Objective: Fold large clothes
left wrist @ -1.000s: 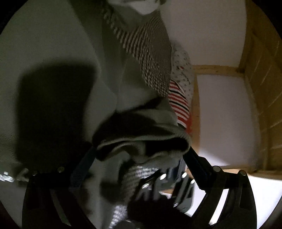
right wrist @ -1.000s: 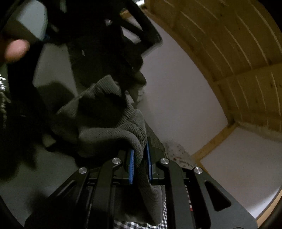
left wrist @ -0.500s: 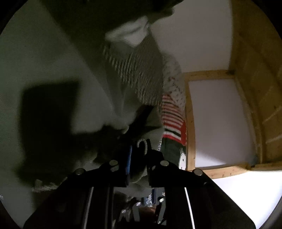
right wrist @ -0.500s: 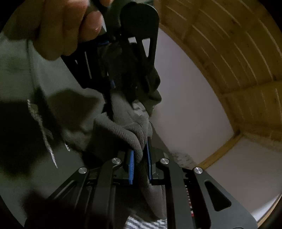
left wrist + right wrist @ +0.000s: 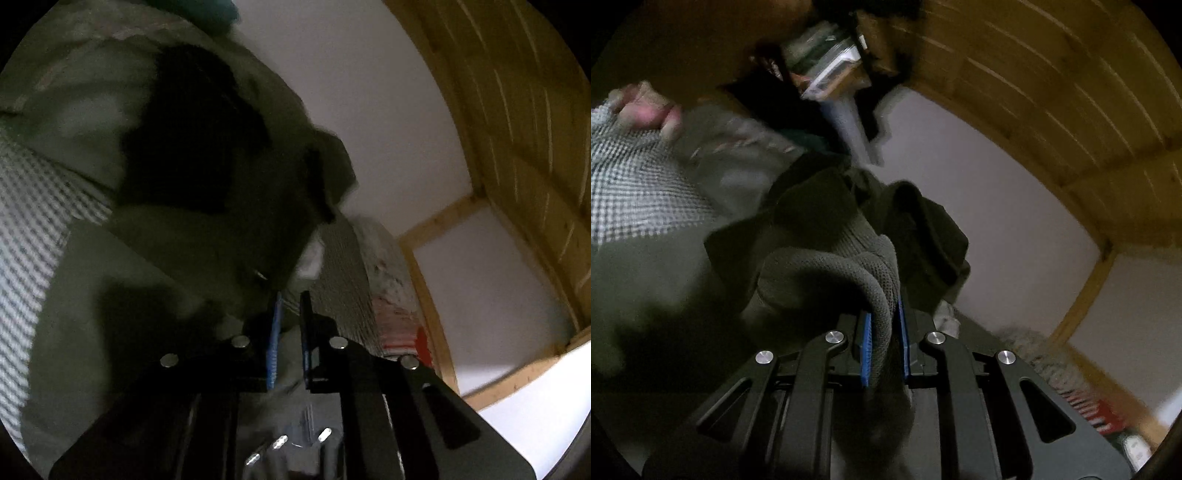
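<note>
The grey knitted sweater [image 5: 827,266] is lifted off the surface, bunched and hanging between the two tools, with a white-surfaced bed or platform edged in a wooden frame [image 5: 1082,295] beyond it. The right hand-held gripper [image 5: 884,332] is pressed together on a thick rolled edge of the knit, the fabric filling the gap between its blue pads [image 5: 866,343]. The left hand-held gripper [image 5: 290,325] also pinches grey cloth between its narrow-set blue pads, though the view is dark and blurred, so how much fabric it has is hard to tell.

The main risk, as I judge it, is the loose knit slipping. The right grip holds a rounded roll, not a flat layer, and a sharp pull could let that roll squeeze out. The left grip looks shallow and near an edge, so a tug apart might free it and drop that side.

A checked cloth [image 5: 635,192] lies against the sweater, with a bare hand [image 5: 646,110] on it in the right view. It could be dragged along and end up inside the fold. A pile of other clothes [image 5: 388,295], striped and patterned, sits close beside the sweater near the wooden frame, so laying the sweater down there would likely snag or cover them and leave the fold crooked.
</note>
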### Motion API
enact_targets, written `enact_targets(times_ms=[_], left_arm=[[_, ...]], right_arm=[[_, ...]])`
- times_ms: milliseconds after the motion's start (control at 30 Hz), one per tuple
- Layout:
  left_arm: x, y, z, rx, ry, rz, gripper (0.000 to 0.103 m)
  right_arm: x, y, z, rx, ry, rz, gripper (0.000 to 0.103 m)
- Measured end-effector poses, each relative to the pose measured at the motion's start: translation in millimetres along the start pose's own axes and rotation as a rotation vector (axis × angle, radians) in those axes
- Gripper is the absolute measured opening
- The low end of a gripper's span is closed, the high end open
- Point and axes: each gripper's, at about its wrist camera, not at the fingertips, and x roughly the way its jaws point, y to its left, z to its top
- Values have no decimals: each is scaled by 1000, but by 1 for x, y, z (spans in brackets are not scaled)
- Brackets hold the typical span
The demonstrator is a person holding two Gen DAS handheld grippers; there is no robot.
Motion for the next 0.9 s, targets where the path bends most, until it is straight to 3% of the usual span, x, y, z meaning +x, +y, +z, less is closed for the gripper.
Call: enact_targets(times_ms=[67, 133, 200, 300, 367, 400, 433, 500, 567, 633, 700, 767, 833, 867, 900], left_arm=[[-32, 25, 6, -14, -69, 53, 48], [-50, 43, 7, -16, -117, 84, 55], [-58, 58, 10, -16, -149, 142, 58], [-62, 76, 12, 8, -182, 208, 74], [-52, 79, 10, 35, -166, 224, 80], [-43, 82, 9, 48, -143, 229, 80], [-37, 85, 7, 54, -118, 228, 81], [-20, 89, 1, 58, -61, 217, 82], [-5, 94, -3, 68, -9, 209, 82], [6, 96, -12, 93, 42, 208, 83], [19, 93, -22, 135, 96, 220, 83], [28, 89, -35, 190, 118, 263, 88], [52, 98, -50, 261, 183, 461, 91], [62, 105, -54, 273, 222, 511, 91], [71, 115, -60, 279, 250, 514, 91]], right_arm=[[17, 0, 27, 94, 25, -5, 12], [22, 12, 39, 132, 43, 22, 12], [28, 32, 41, 111, 86, 102, 13], [25, 75, 16, 77, 214, 272, 14], [22, 99, -3, 15, 295, 323, 19], [18, 106, -5, -15, 313, 340, 32], [15, 109, -5, -33, 318, 372, 60], [-10, 105, -1, -5, 287, 492, 96], [-35, 91, 3, 42, 298, 708, 96], [-51, 74, 0, 100, 325, 837, 96], [-57, 49, -3, 157, 327, 815, 96], [-47, 18, -11, 220, 377, 730, 96], [-21, -22, -32, 288, 452, 561, 96], [-8, -37, -40, 315, 493, 499, 96], [10, -56, -56, 358, 560, 427, 96]])
